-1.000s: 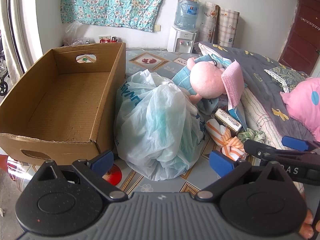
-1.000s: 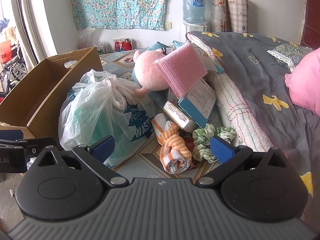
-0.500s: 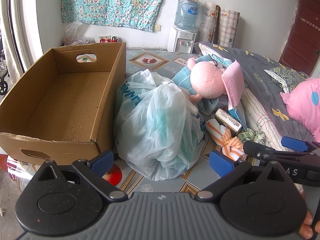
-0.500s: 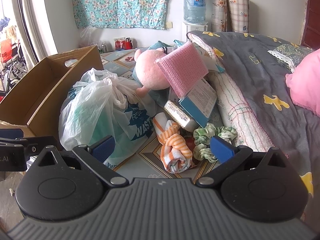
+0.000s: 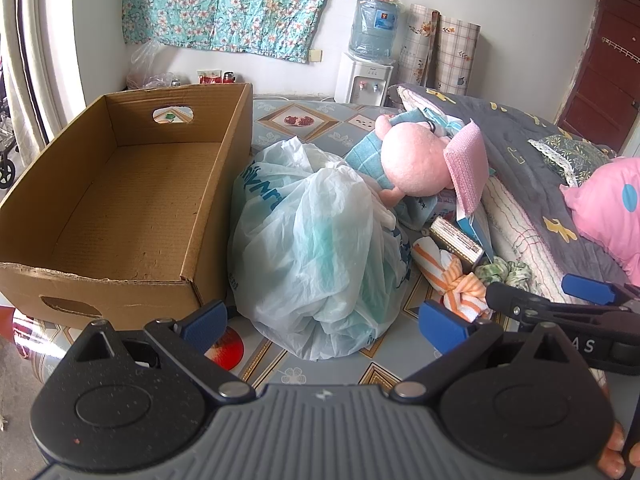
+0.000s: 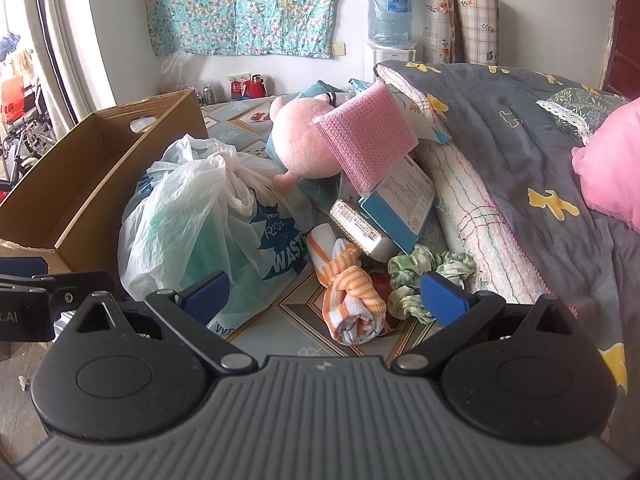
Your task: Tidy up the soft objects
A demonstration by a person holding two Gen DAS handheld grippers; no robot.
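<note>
An empty cardboard box stands on the bed at the left. Beside it lies a stuffed white plastic bag, also in the right wrist view. Behind it lie a pink plush toy and a pink sponge cloth. An orange striped towel and green scrunchies lie in front of my right gripper. My left gripper is open and empty, just before the bag. My right gripper is open and empty too.
A grey quilt and a pink pillow lie at the right. Two small boxes lean under the sponge cloth. A water dispenser stands by the back wall. The floor drops off at the left.
Both grippers have hardly moved; the right wrist view has drifted slightly. Nothing was picked up or let go.
</note>
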